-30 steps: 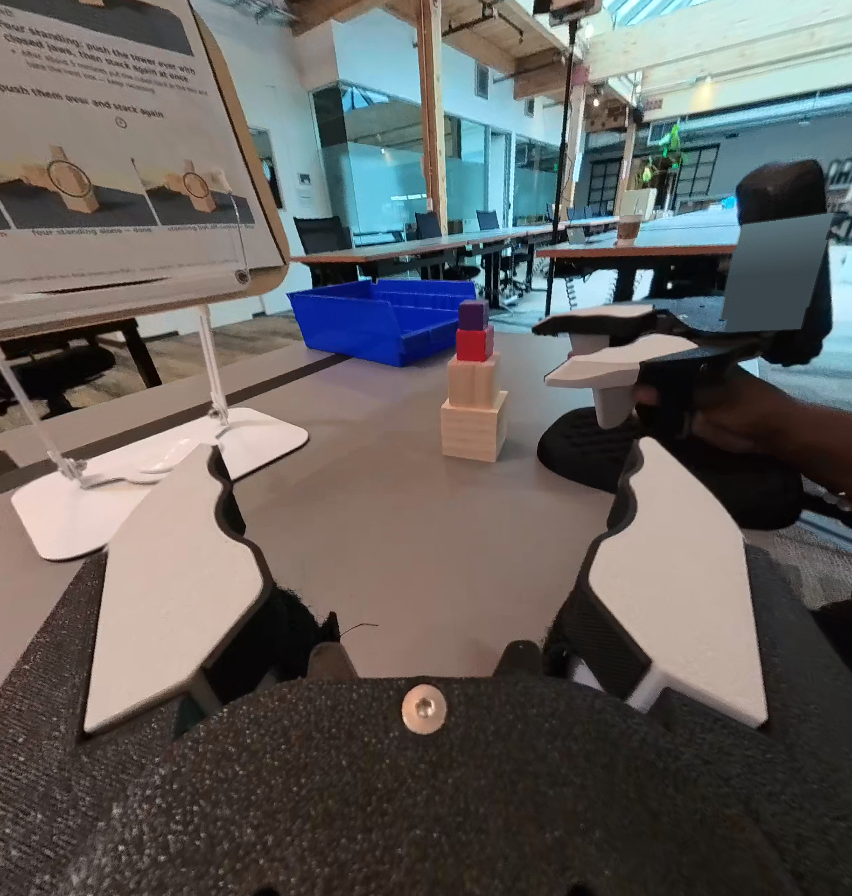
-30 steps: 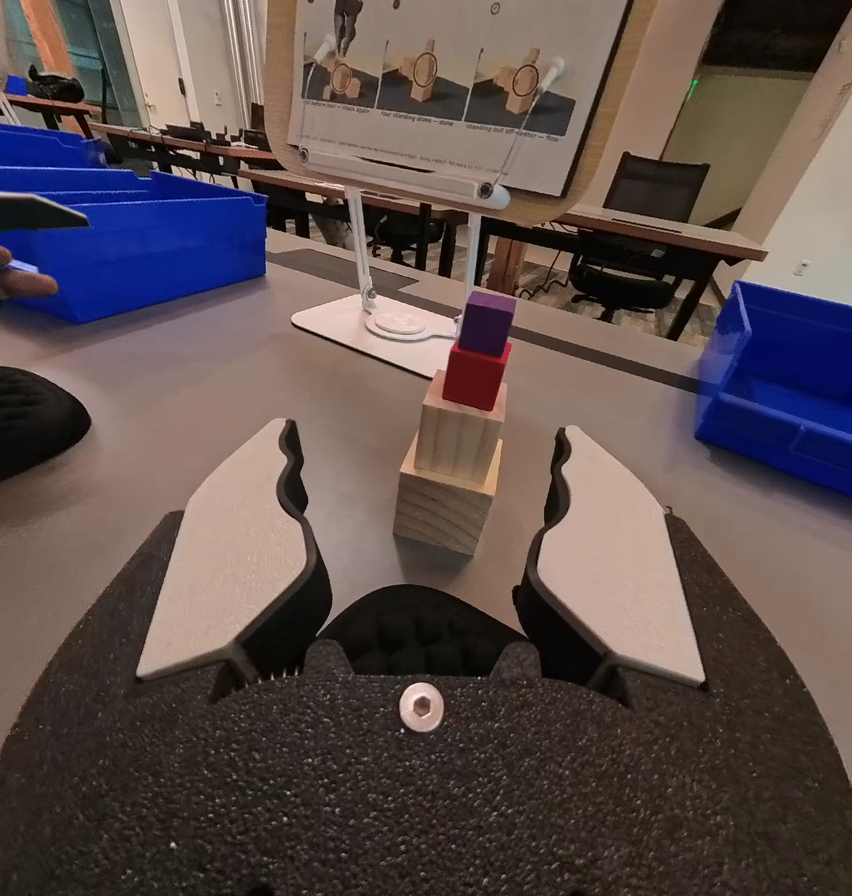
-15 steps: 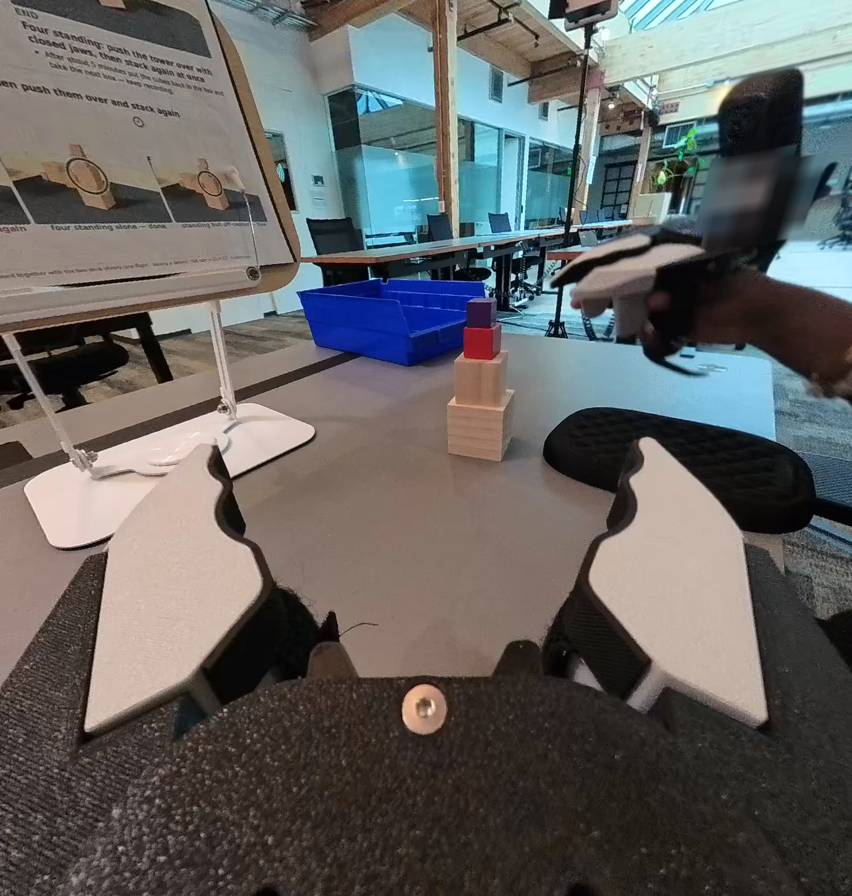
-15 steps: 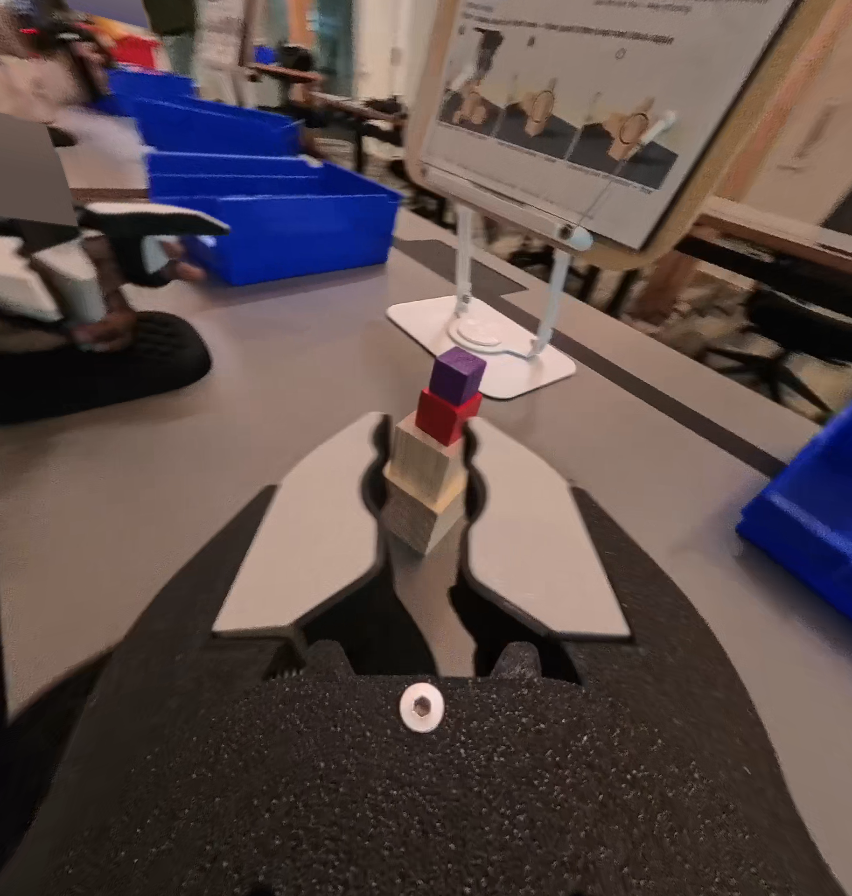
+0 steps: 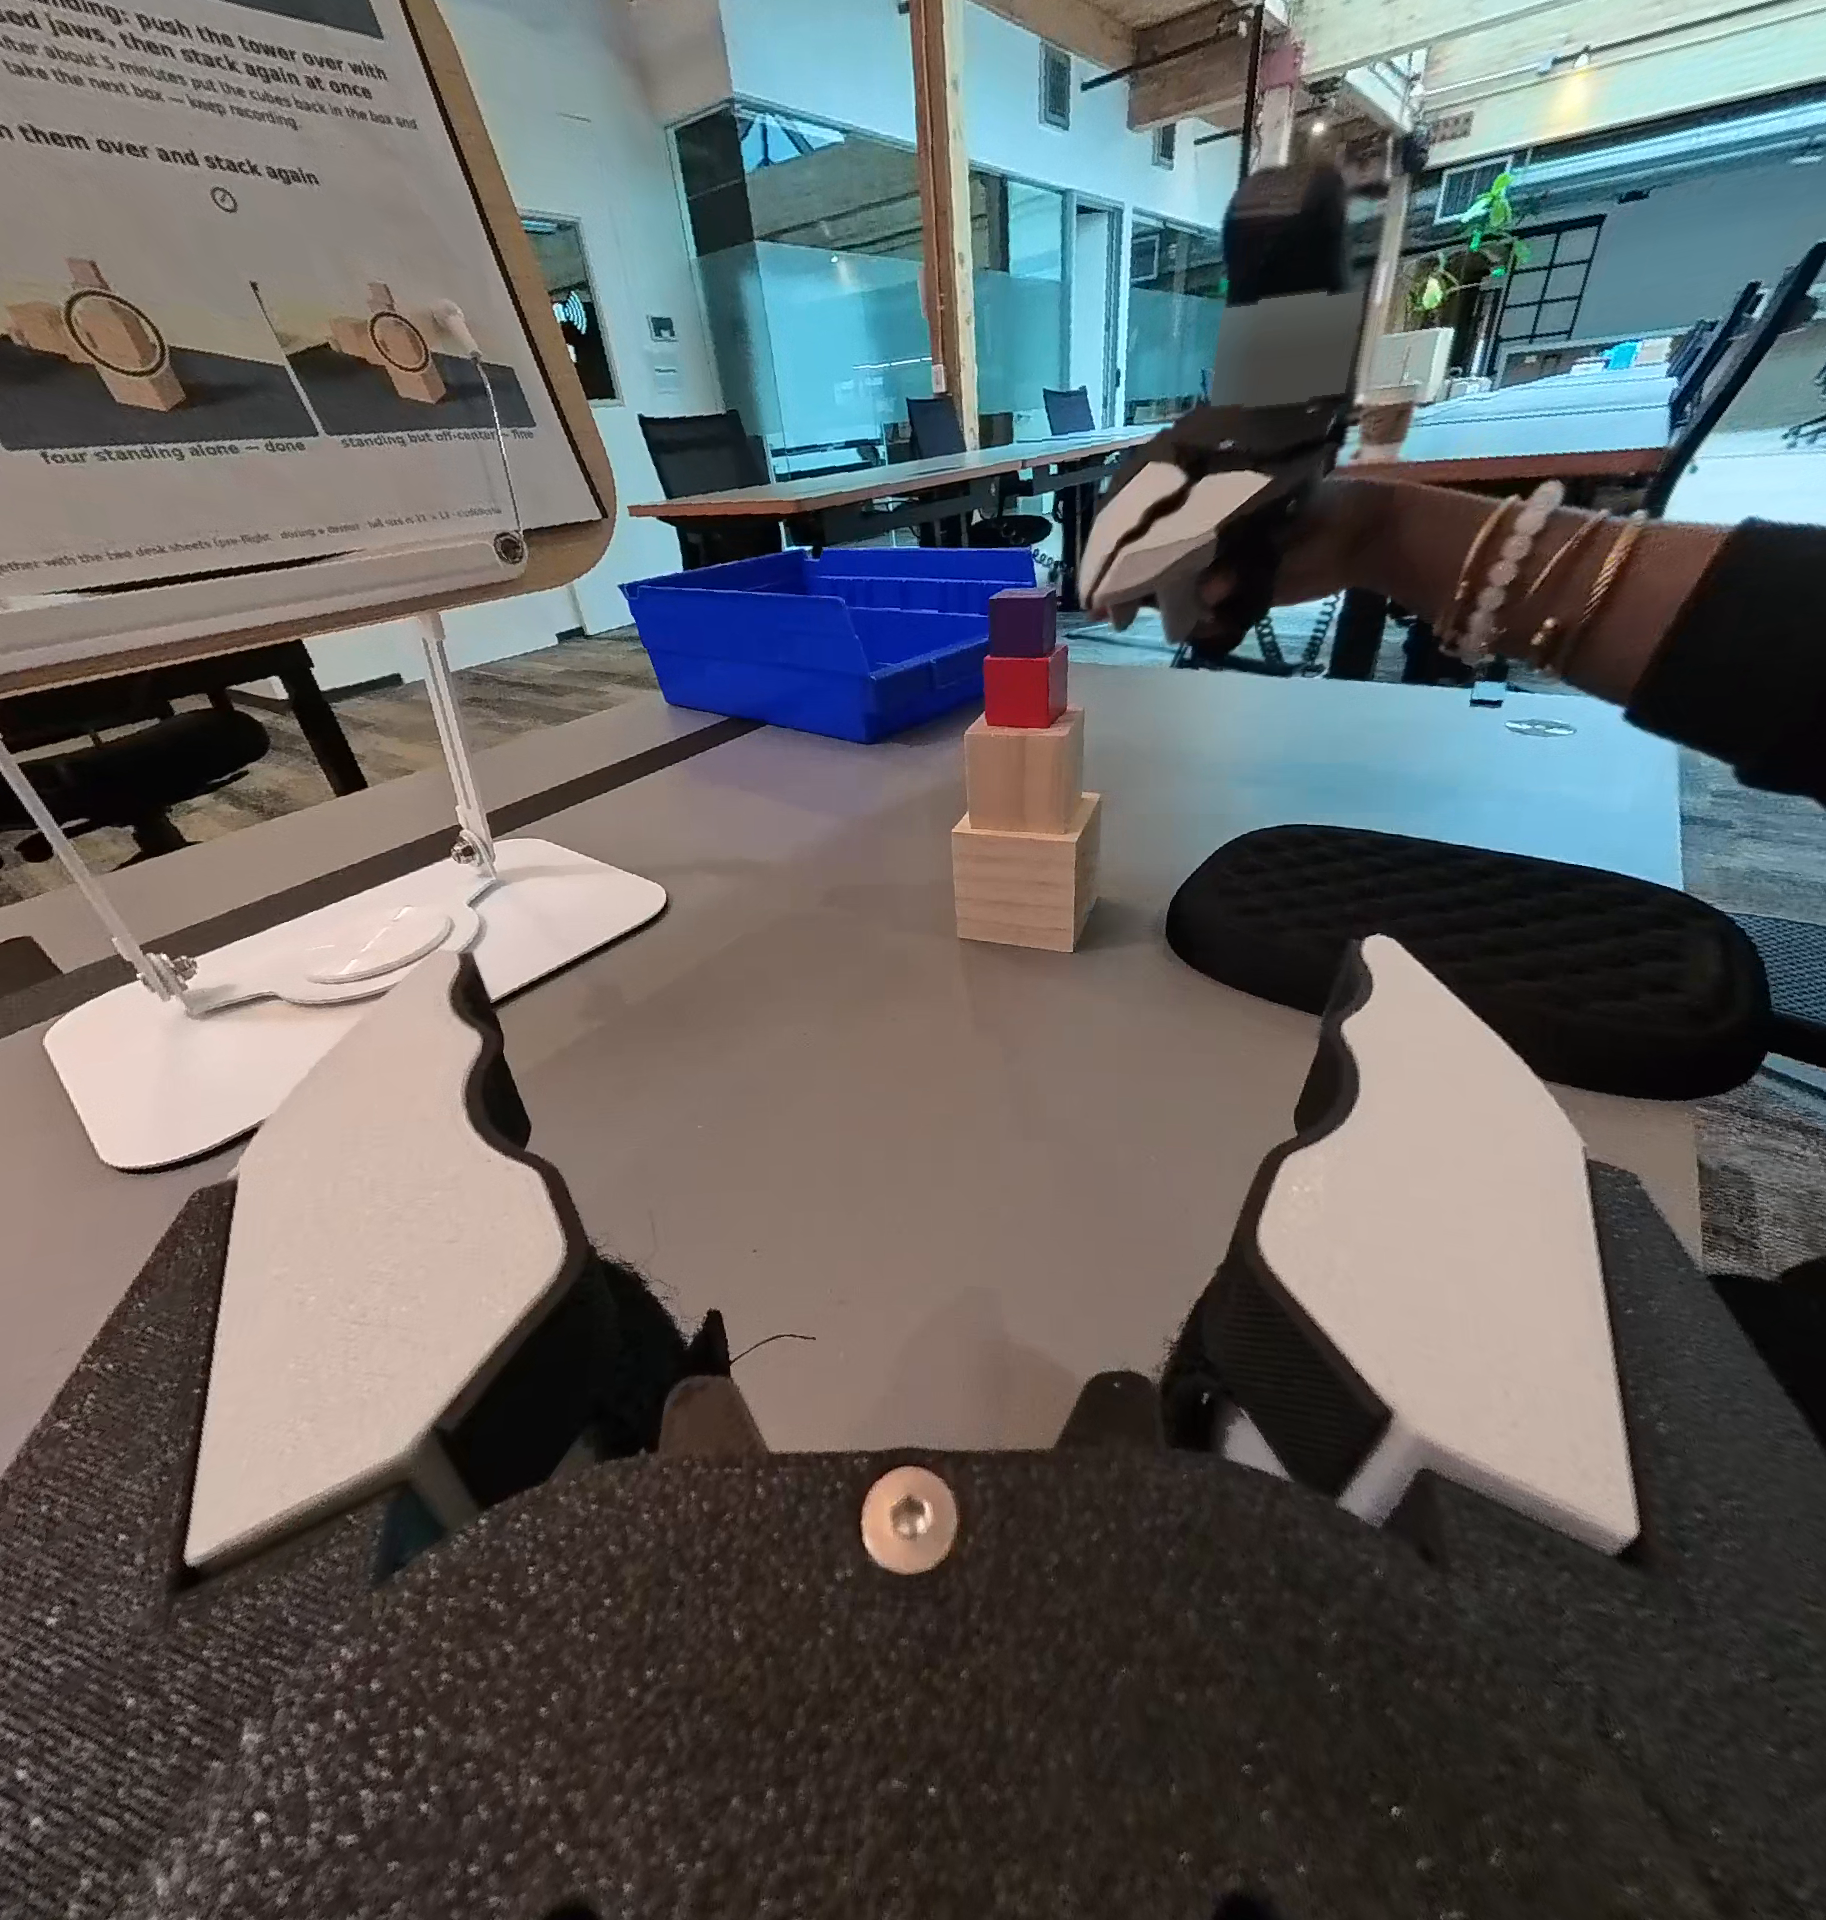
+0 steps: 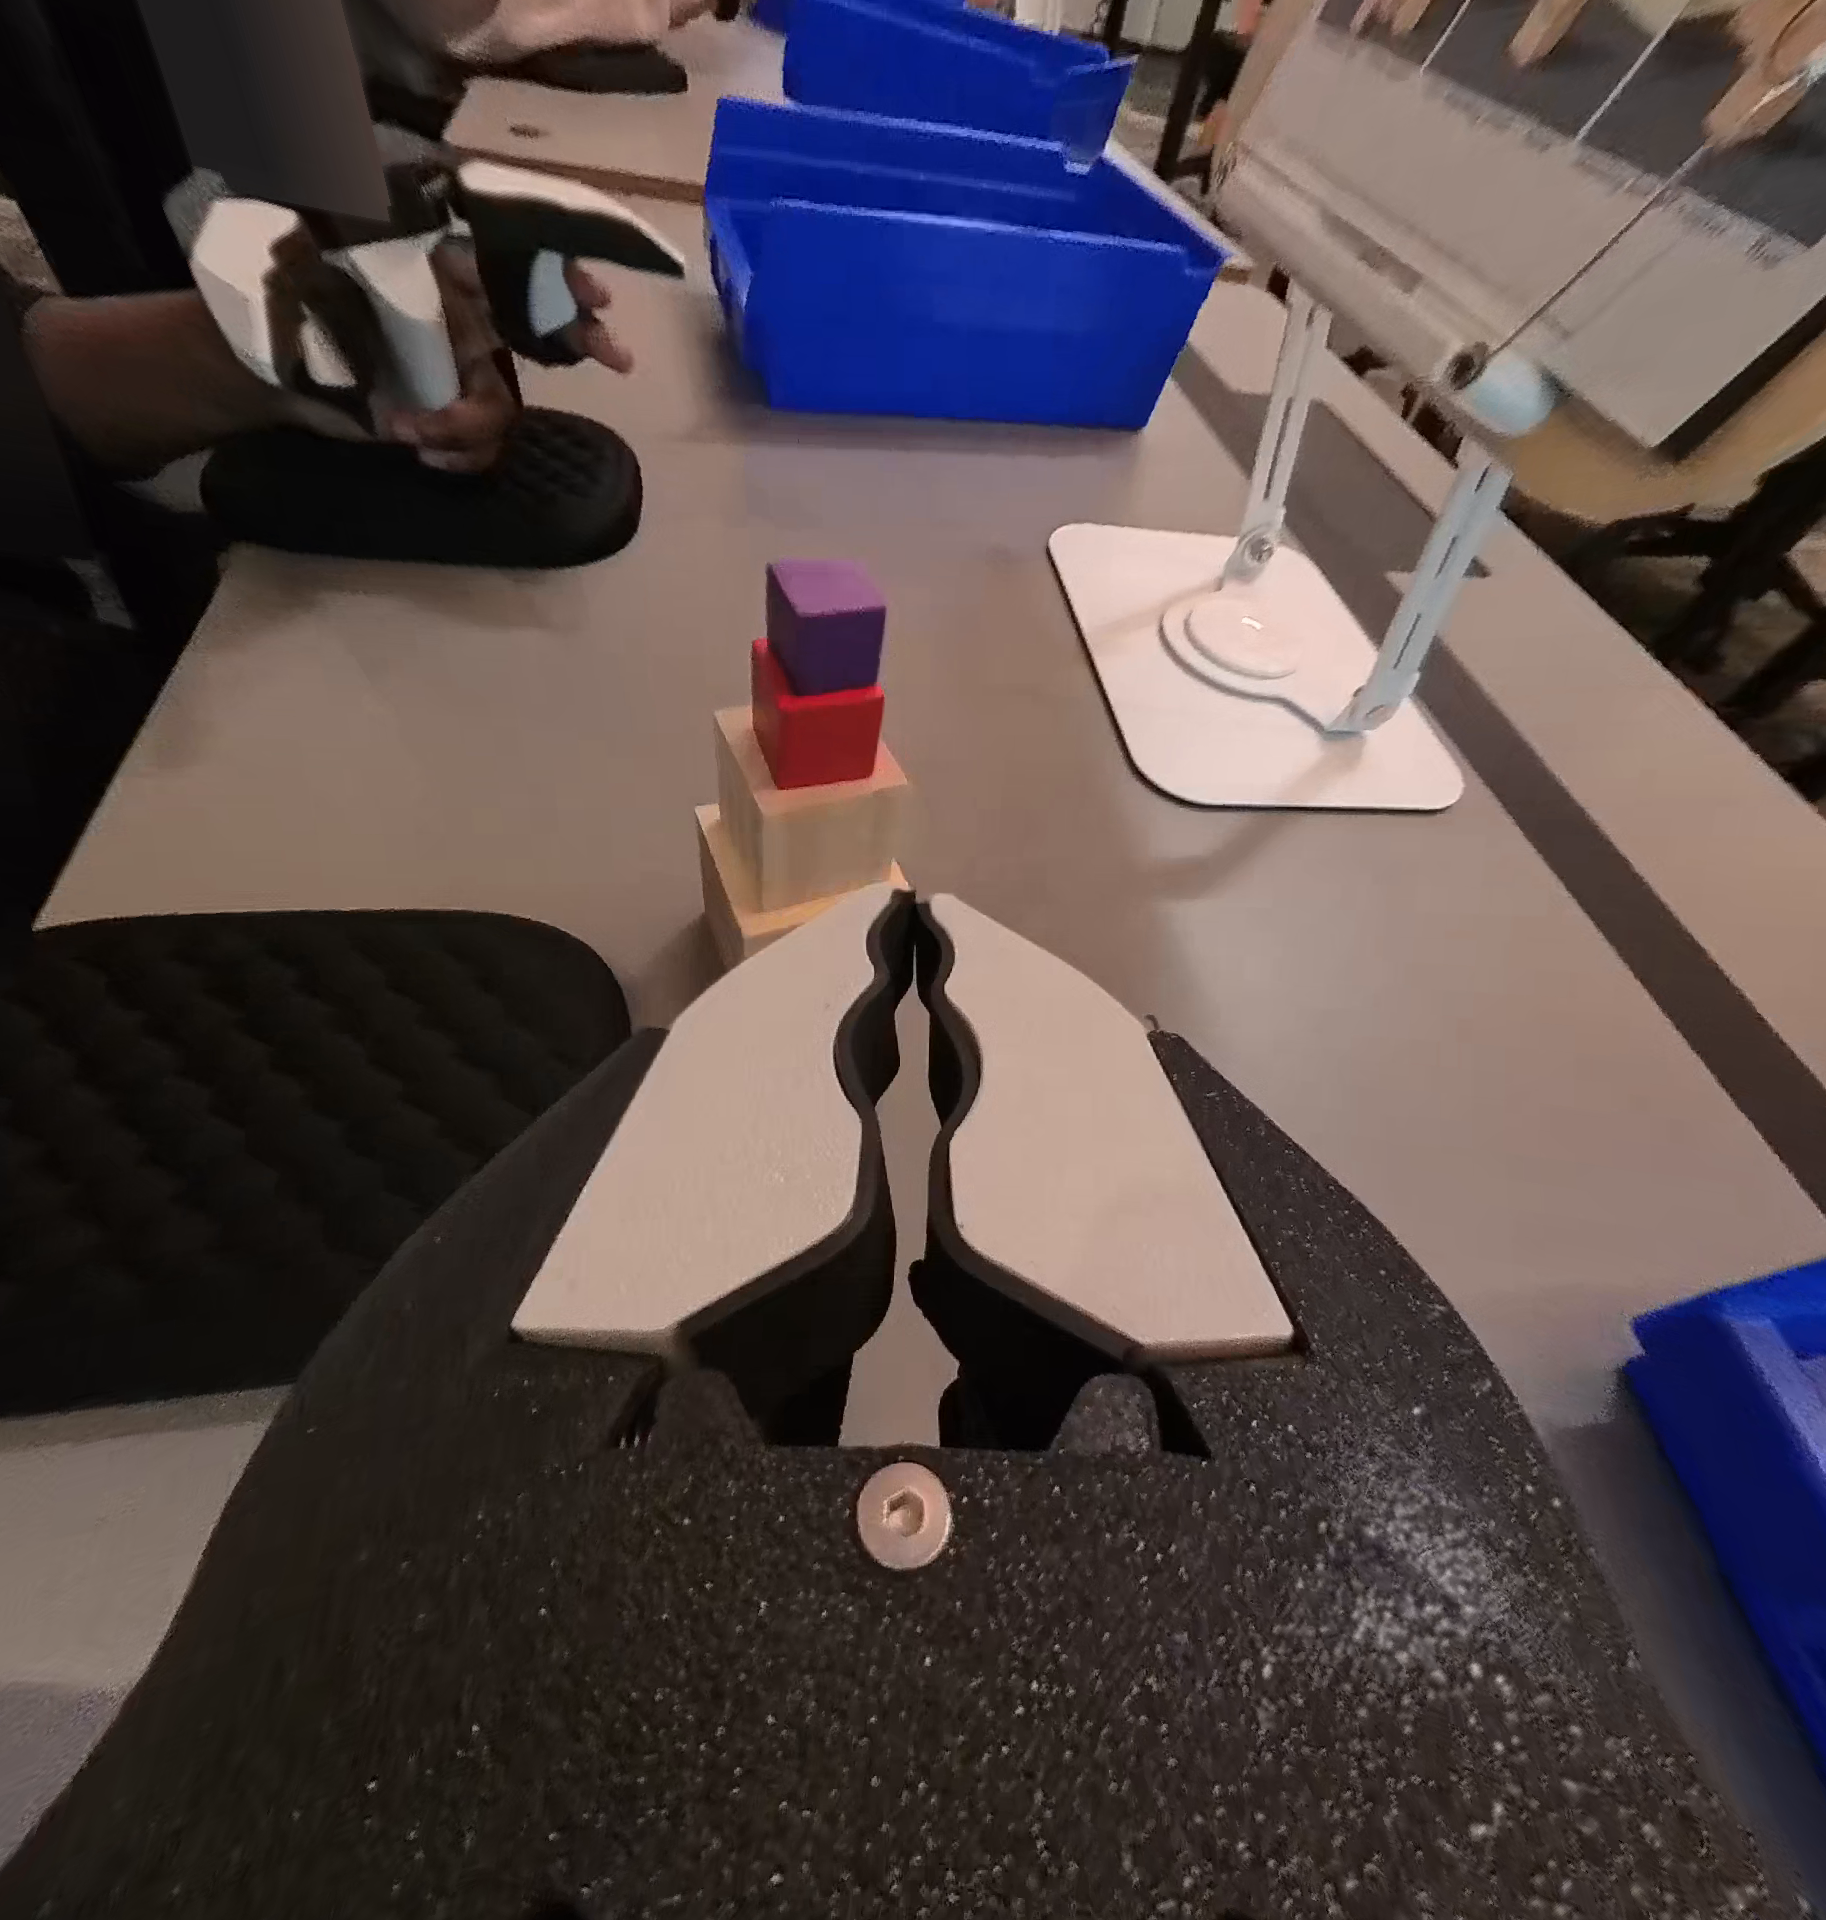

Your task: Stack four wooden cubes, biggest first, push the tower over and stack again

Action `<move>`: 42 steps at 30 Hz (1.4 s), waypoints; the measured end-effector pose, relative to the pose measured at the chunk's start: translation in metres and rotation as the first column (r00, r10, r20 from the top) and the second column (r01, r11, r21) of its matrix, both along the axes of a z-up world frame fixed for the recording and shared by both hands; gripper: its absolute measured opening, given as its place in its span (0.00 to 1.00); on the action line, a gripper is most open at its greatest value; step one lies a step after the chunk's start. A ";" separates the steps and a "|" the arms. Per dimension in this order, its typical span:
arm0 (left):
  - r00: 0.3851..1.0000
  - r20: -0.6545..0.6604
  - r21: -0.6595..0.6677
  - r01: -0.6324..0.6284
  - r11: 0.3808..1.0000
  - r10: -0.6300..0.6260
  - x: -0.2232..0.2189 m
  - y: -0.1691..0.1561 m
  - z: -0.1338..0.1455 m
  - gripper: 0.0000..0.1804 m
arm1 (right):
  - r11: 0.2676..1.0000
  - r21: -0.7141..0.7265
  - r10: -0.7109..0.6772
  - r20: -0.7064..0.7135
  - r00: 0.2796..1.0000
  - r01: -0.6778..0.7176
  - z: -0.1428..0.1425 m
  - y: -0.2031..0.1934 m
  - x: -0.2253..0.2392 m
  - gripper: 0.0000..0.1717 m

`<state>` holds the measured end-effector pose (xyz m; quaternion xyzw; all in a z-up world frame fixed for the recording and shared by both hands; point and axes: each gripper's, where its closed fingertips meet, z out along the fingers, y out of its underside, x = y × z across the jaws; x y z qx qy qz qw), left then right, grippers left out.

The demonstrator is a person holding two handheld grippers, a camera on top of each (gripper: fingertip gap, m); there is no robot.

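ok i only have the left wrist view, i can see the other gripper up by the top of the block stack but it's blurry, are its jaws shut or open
Observer: Shut. In the right wrist view the right gripper has its jaws closed together with nothing between them.
Operator: is it touching the stack
Observer: It looks clear of it. From its own camera the purple cube on top sits square on the red cube, and the tips point at the stack from above.
Operator: anything on that side i can't see
Observer: Yes, a second blue bin at the table's right edge, outside your view.
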<state>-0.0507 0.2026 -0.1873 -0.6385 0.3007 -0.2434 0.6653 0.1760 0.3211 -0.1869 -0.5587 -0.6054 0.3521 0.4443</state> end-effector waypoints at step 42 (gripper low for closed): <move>1.000 0.020 -0.009 0.006 1.000 -0.006 -0.001 0.000 0.001 0.79 | 0.967 -0.001 0.234 0.409 0.882 -0.256 -0.038 -0.030 -0.067 0.00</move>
